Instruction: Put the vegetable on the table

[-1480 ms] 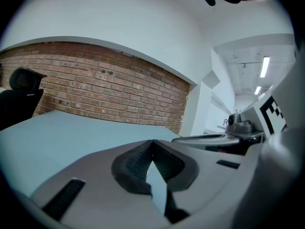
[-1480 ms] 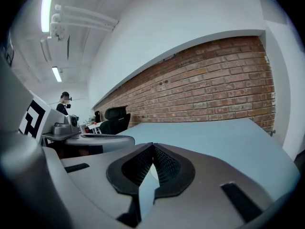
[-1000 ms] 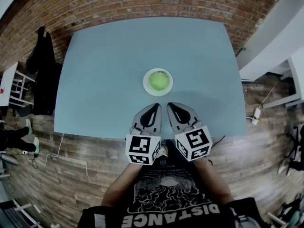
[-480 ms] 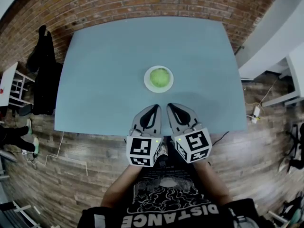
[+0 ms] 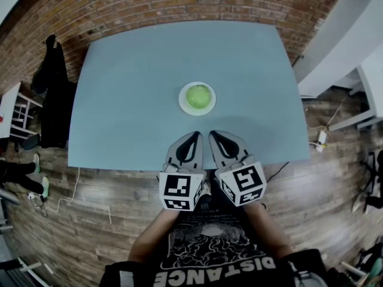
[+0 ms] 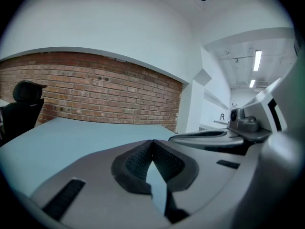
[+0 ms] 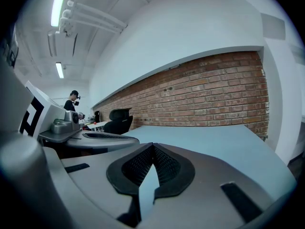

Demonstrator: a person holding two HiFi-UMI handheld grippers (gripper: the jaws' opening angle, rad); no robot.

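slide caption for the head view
Left gripper and right gripper, both shut, short of the green vegetable on its plate.

vegetable (image 5: 198, 96): light green
plate (image 5: 182, 102): white
tabletop (image 5: 131, 100): plain pale grey-blue
wall (image 5: 179, 2): red-brown brick
floor (image 5: 102, 190): brown wood planks
left claw (image 5: 192, 142), right claw (image 5: 220, 141): grey and black, with black-and-white square markers

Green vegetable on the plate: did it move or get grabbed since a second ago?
Nothing visibly changed. The round green vegetable still sits on its small white plate on the blue table; the left gripper and right gripper stay shut and empty.
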